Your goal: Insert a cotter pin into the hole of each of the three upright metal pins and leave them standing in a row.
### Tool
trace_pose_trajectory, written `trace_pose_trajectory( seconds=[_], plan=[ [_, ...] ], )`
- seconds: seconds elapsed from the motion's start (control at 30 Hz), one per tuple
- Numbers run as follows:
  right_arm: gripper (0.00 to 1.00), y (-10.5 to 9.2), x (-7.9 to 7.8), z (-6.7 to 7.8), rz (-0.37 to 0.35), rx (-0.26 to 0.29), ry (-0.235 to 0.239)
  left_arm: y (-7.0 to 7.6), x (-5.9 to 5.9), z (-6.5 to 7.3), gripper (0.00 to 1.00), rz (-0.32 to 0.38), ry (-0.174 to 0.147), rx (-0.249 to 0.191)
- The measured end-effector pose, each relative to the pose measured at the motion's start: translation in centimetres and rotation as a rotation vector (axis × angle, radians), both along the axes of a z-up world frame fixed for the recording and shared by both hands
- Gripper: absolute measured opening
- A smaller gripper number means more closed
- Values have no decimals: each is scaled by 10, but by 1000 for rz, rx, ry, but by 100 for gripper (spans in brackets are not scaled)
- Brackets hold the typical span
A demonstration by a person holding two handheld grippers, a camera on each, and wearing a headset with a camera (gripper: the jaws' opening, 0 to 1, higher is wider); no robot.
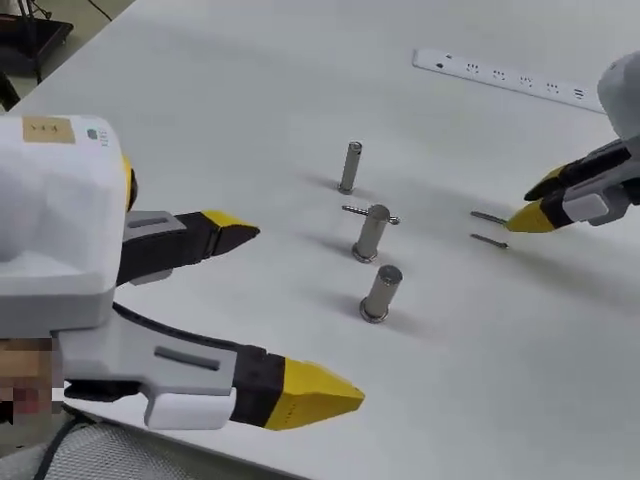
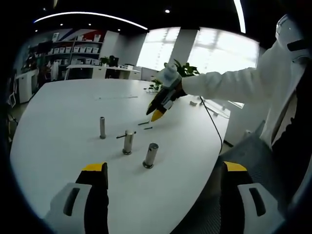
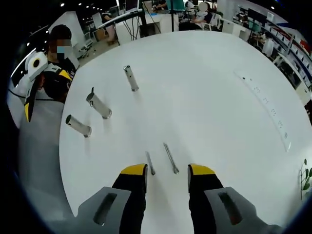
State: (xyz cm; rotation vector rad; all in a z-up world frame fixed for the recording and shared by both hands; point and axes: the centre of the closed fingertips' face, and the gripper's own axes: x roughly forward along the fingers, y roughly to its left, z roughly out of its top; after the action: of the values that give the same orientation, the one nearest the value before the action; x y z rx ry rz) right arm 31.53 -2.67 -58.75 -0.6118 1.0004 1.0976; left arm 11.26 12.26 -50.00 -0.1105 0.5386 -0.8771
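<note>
Three upright metal pins stand in a row on the white table: far, middle and near. A cotter pin passes through the top of the middle one. Two loose cotter pins lie flat to their right. My right gripper hovers open just beside them; in the right gripper view they lie right ahead of its tips, one in line with the gap, the other by the left jaw. My left gripper is wide open and holds nothing, left of the near pin.
A white power strip lies at the table's far right. The table's front edge runs close below the left gripper. A person's white sleeve reaches over the table in the left gripper view. Desks and shelves stand in the room behind.
</note>
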Motion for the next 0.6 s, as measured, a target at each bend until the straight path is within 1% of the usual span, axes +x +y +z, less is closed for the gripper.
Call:
trace_pose_trajectory(
  seconds=[0.1,0.27,0.33,0.4,0.53,0.6],
  plan=[
    [26,2,-1,-4,8,-11,10,3,0,-1,95,1,1,-1],
    [24,2,3,-11,26,-35,16,8,0,-3,95,4,7,1],
    [22,2,5,-14,27,-39,20,6,0,-3,95,7,8,0],
    [21,2,8,-15,27,-44,20,4,-1,-2,95,11,11,0],
    [17,1,12,-19,39,-61,12,12,1,-6,95,20,15,-1],
    [16,1,14,-20,50,-67,9,11,0,-6,95,21,16,-1]
  ],
)
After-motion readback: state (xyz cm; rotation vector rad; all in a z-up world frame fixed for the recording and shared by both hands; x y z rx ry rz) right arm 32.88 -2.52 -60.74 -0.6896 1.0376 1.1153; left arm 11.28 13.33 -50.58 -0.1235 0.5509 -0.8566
